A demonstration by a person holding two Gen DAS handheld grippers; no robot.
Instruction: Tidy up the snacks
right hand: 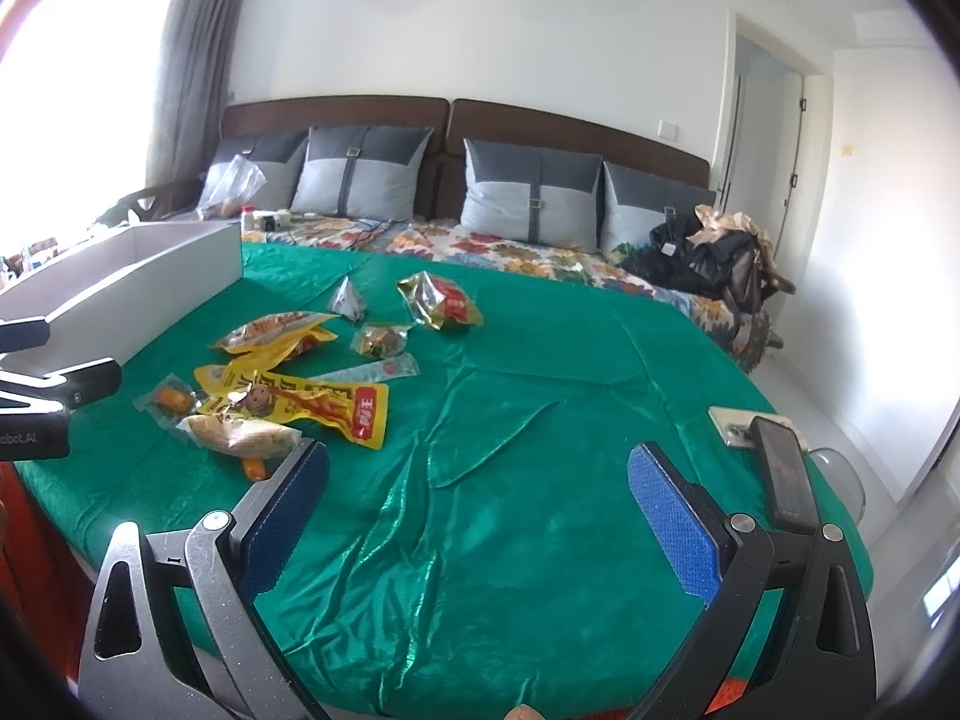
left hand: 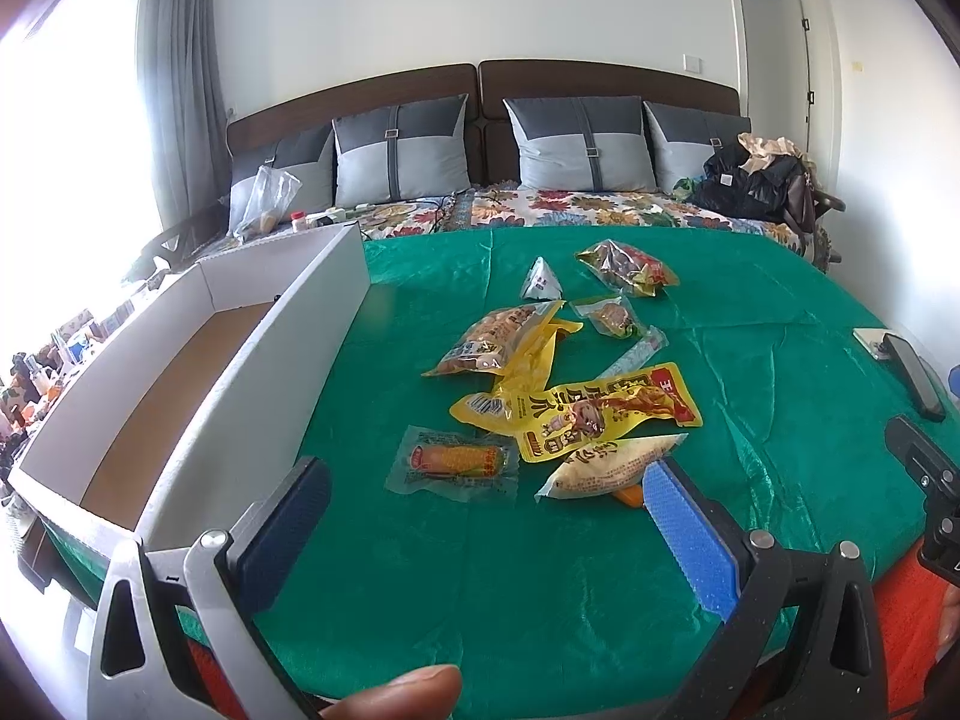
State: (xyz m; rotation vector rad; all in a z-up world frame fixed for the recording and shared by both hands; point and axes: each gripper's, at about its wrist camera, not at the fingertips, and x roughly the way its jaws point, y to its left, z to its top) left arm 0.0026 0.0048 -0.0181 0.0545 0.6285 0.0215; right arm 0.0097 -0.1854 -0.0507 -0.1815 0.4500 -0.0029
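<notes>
I have the left gripper (left hand: 486,516) low over the green cloth (left hand: 600,600), fingers spread wide with nothing between them. The right gripper (right hand: 480,498) is likewise spread and holding nothing.

Landmark: the white box (left hand: 252,372), open-topped, standing at the left edge of the cloth. Its long wall runs just beside my left gripper's left finger (left hand: 288,516). What I can see of its inside is a bare brown floor; the near corner is hidden by the wall.

Open room: right of the box, a strip of bare cloth separates the wall from the snack pile (left hand: 558,378). The whole near stretch of cloth under both grippers is free. Far from the box, at the right edge of the cloth, a black phone (right hand: 783,468) lies against a lighter phone (right hand: 729,423).

Snacks, all on the cloth outside the box:
- clear corn packet (left hand: 453,462), the nearest one to the box wall
- large yellow packet (left hand: 594,414), overlapping others
- pale packet (left hand: 606,468), just beside my left gripper's right finger (left hand: 690,534)
- red-and-gold bag (left hand: 627,267), farthest back from me
- small white triangular pack (left hand: 540,279), beside the red-and-gold bag
</notes>
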